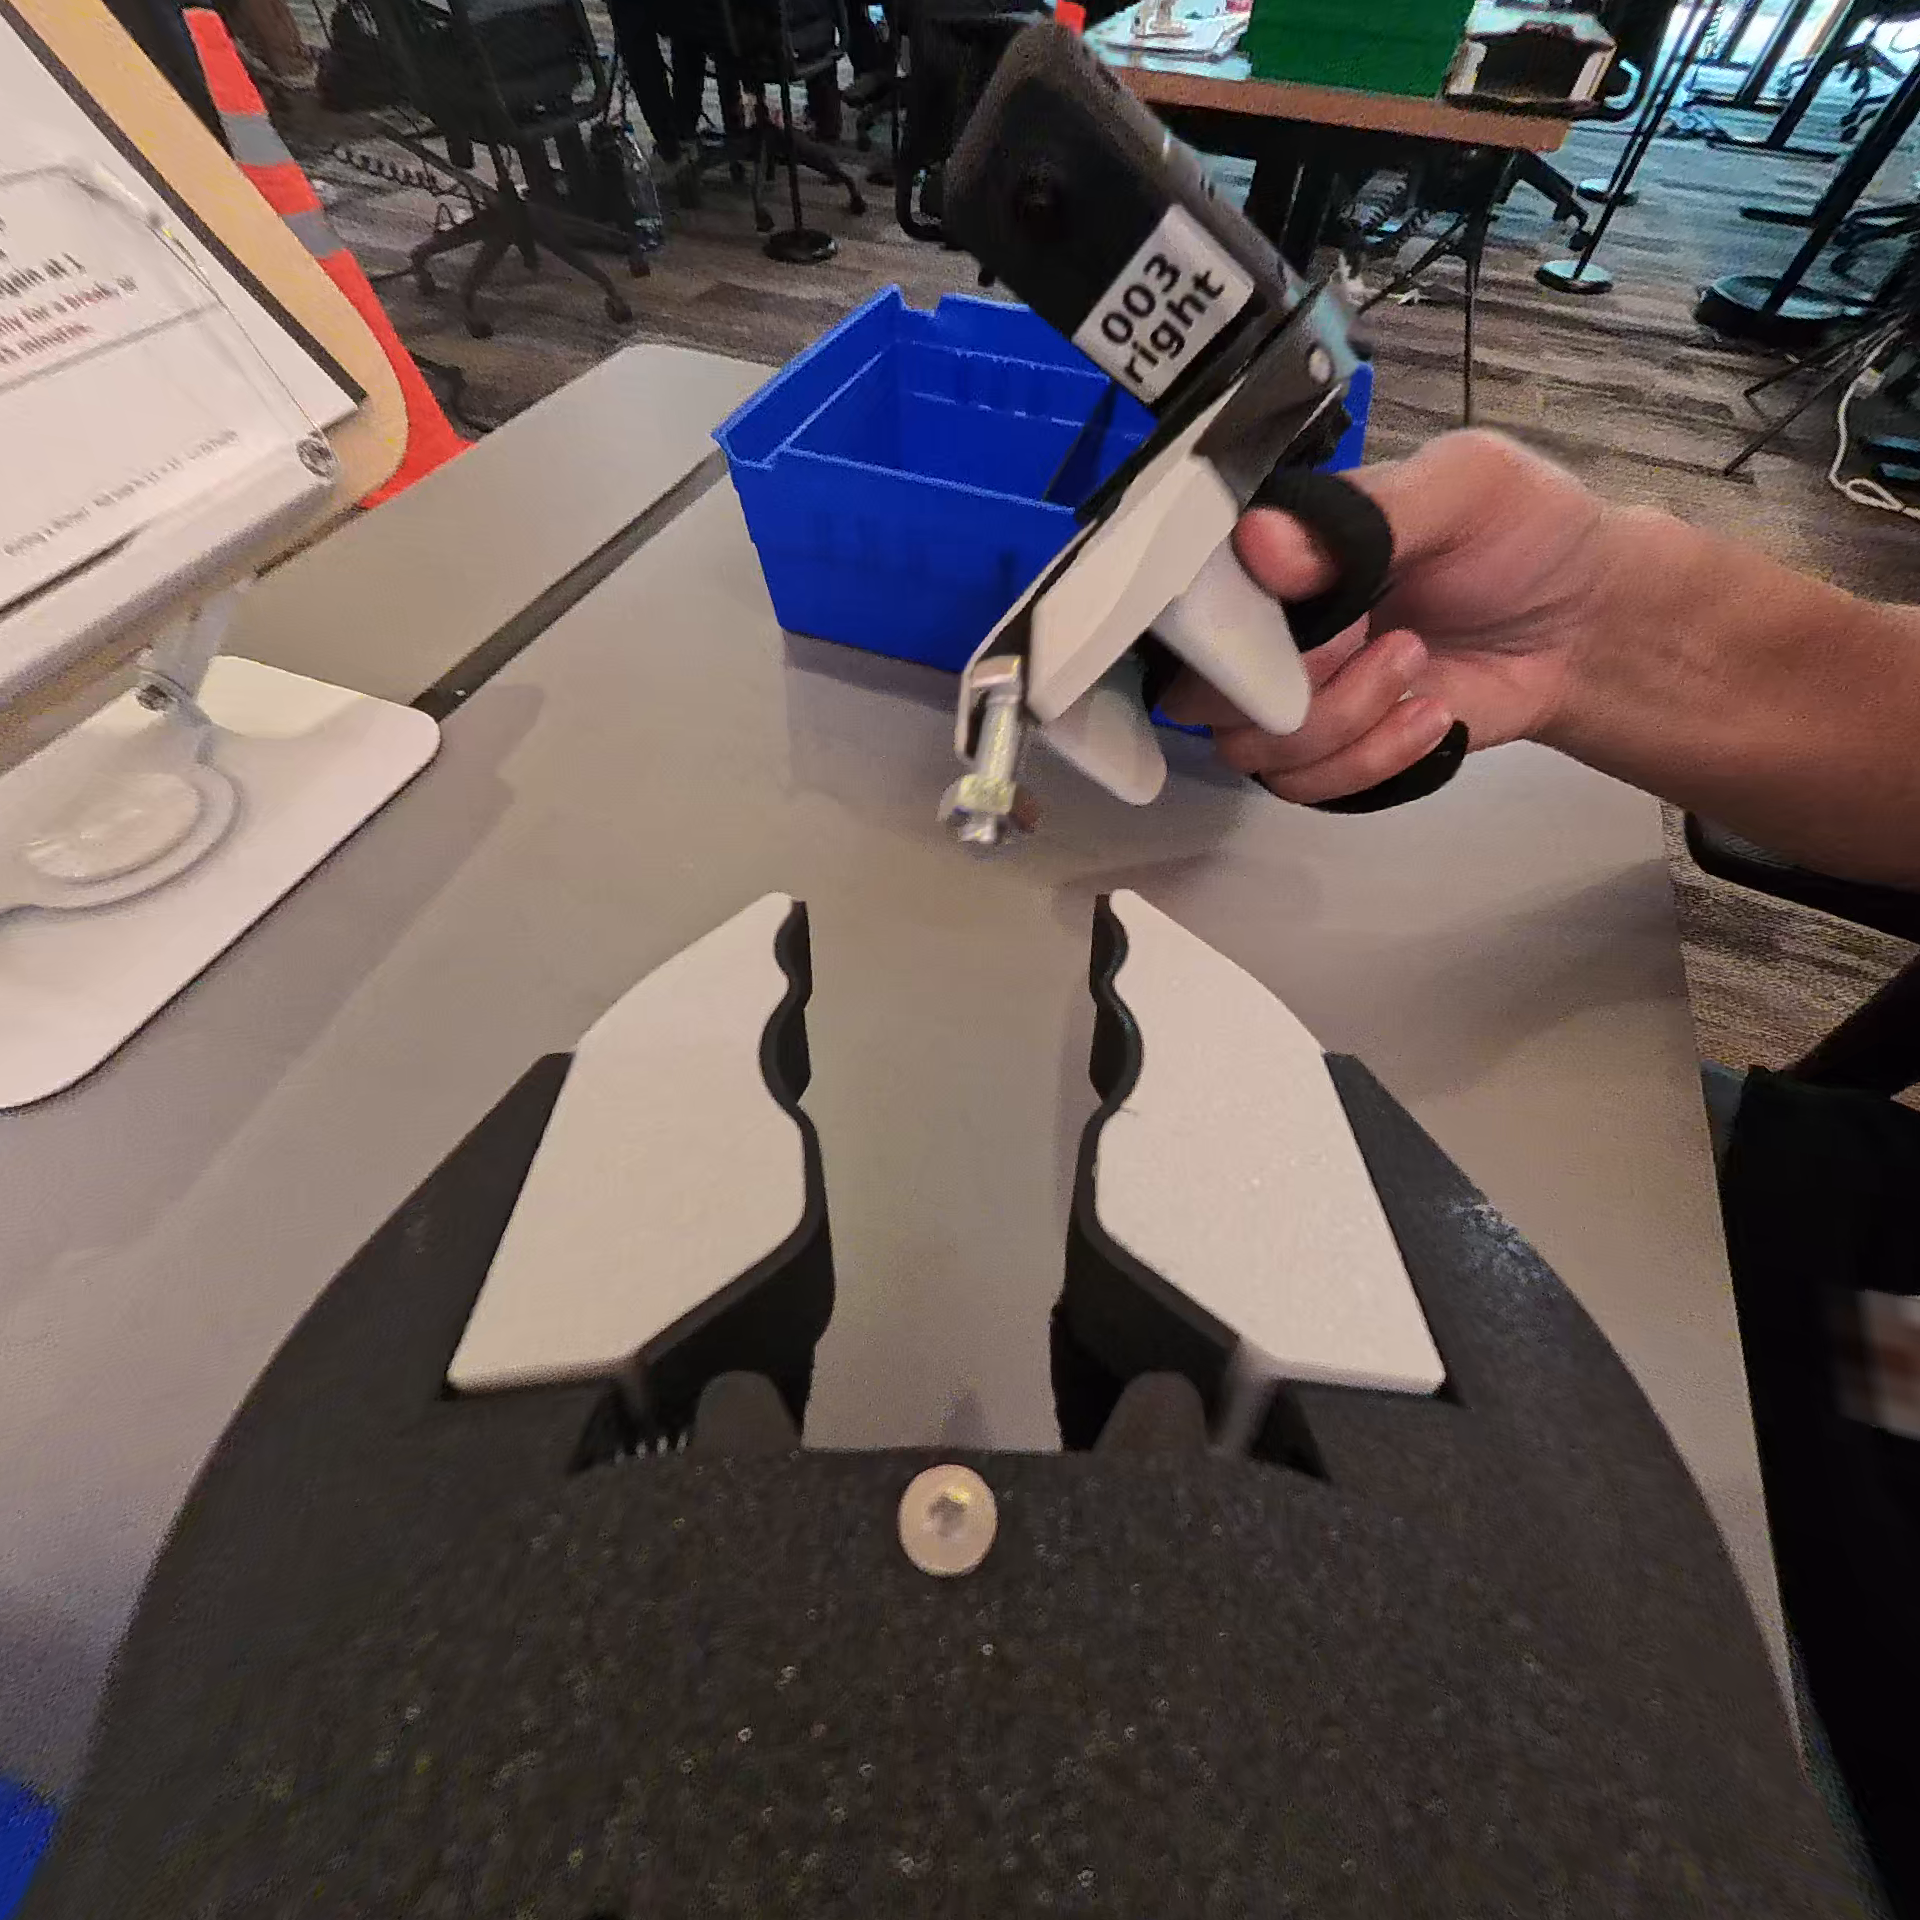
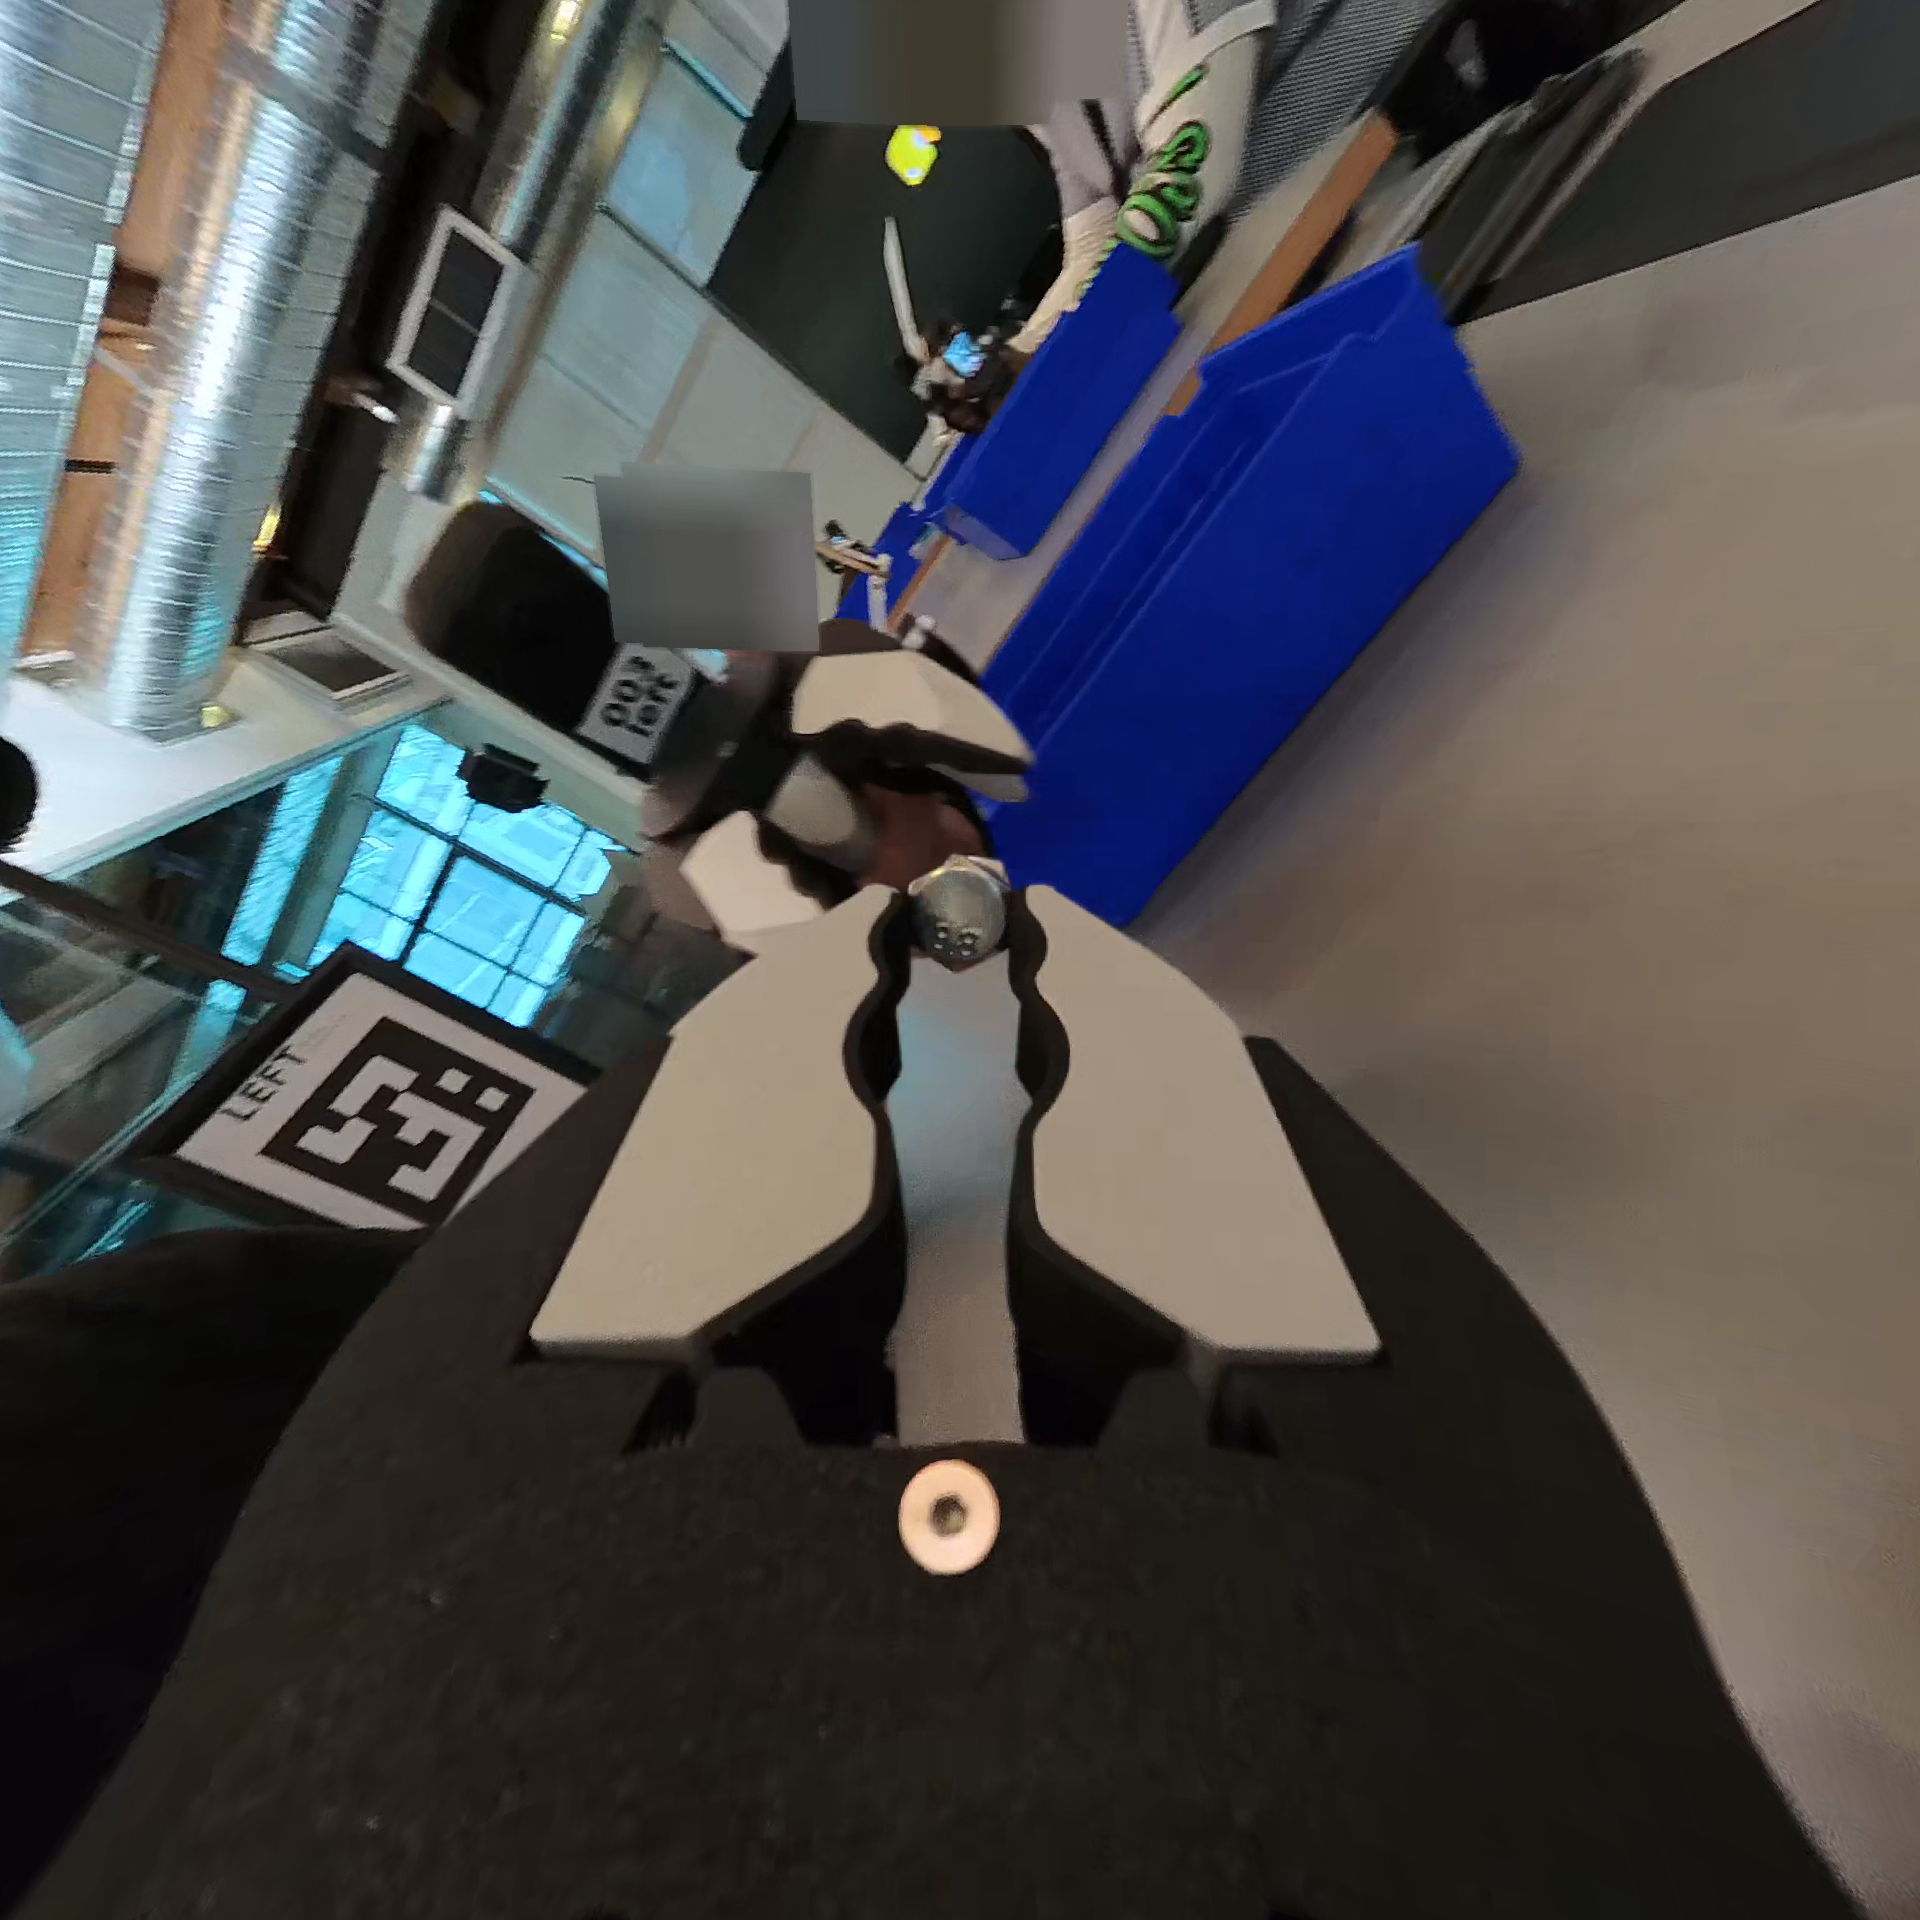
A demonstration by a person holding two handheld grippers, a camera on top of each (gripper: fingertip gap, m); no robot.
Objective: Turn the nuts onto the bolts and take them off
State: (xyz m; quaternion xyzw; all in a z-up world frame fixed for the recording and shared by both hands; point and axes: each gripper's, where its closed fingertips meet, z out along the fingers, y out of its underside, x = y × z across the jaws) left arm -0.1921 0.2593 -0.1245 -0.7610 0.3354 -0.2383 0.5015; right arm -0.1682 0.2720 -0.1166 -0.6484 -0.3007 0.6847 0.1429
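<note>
Left gripper point(image 1: 948, 940) wide open, nothing between its white fingers, hovering over bare grey counter point(image 1: 644, 790) toward the near edge. Right gripper point(image 1: 1013, 717) held by a bare hand point(image 1: 1455, 613), tilted steeply down above the middle of the counter, fingers closed on a silver hex bolt point(image 1: 987, 774). In the right wrist view the bolt point(image 2: 958, 920) sits clamped at the very fingertips of the right gripper point(image 2: 956, 925), hex head facing the camera; in the left wrist view the shank runs down out of the tips with a nut point(image 1: 979, 805) threaded near its low end, just above the counter surface, touching or not cannot tell. Blue plastic bin point(image 1: 883, 520) with inner dividers stands at the far edge of the counter, right behind the bolt; contents not visible. White tablet stand point(image 1: 197, 748) with a sign on it sits at the left edge, well apart from the bolt. Orange traffic cone point(image 1: 312, 239) on the floor beyond the far left corner; office chairs point(image 1: 520, 135) and another table further back. Between the left gripper and the bolt only open counter. Right wrist view is rolled sideways, shows the left gripper point(image 2: 883, 769) open beyond the bolt and the blue bin point(image 2: 1247, 623) beside it.
</note>
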